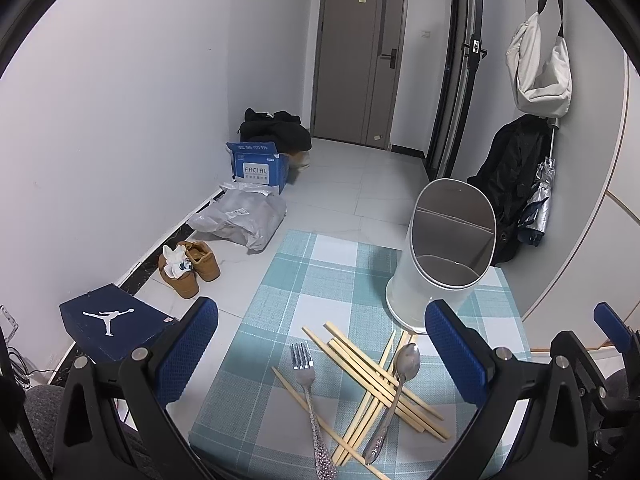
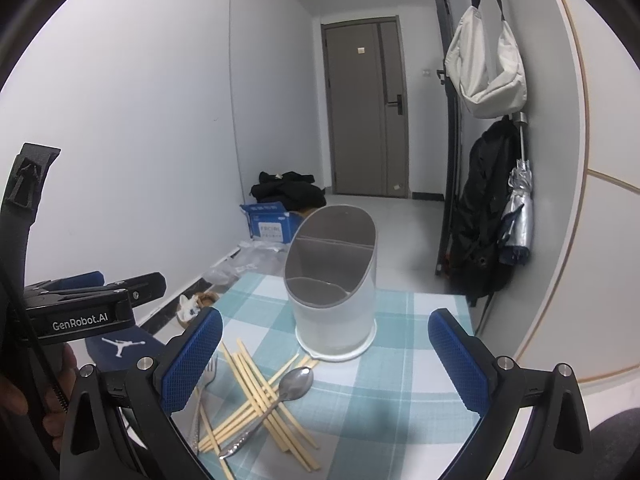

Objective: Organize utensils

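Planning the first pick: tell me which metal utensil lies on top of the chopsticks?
The spoon; it rests across the chopsticks, while the fork lies beside them.

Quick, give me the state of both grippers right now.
Left gripper: open, holding nothing, above the fork and chopsticks.
Right gripper: open, holding nothing.

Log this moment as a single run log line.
phase: start | left gripper: open, empty | right gripper: open, empty | spoon, fork, chopsticks: piled on mat | holder: upright, empty
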Available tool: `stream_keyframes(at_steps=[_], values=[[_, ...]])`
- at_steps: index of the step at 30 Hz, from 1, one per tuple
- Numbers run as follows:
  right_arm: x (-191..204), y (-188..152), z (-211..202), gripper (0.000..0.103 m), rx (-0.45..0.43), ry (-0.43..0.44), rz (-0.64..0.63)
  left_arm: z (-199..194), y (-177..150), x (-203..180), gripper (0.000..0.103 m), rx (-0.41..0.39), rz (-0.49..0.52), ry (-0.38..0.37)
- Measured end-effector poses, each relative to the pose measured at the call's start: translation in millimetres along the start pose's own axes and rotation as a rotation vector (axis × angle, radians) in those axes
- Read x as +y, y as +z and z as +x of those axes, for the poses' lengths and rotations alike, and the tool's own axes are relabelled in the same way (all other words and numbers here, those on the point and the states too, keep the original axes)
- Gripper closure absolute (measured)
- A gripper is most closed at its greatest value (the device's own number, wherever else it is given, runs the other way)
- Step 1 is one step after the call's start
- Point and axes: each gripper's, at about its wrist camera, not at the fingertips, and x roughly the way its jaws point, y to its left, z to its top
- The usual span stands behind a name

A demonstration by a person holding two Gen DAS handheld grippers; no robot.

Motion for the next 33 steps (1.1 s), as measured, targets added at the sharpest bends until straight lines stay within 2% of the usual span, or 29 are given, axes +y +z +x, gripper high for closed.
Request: stream_keyframes(at_steps=[33], values=[[-1.1,0.6,0.3,0.000,0.002,0.020,0.006,4.1,1.0,5.3,0.001,0.018,-0.023,-0.008]])
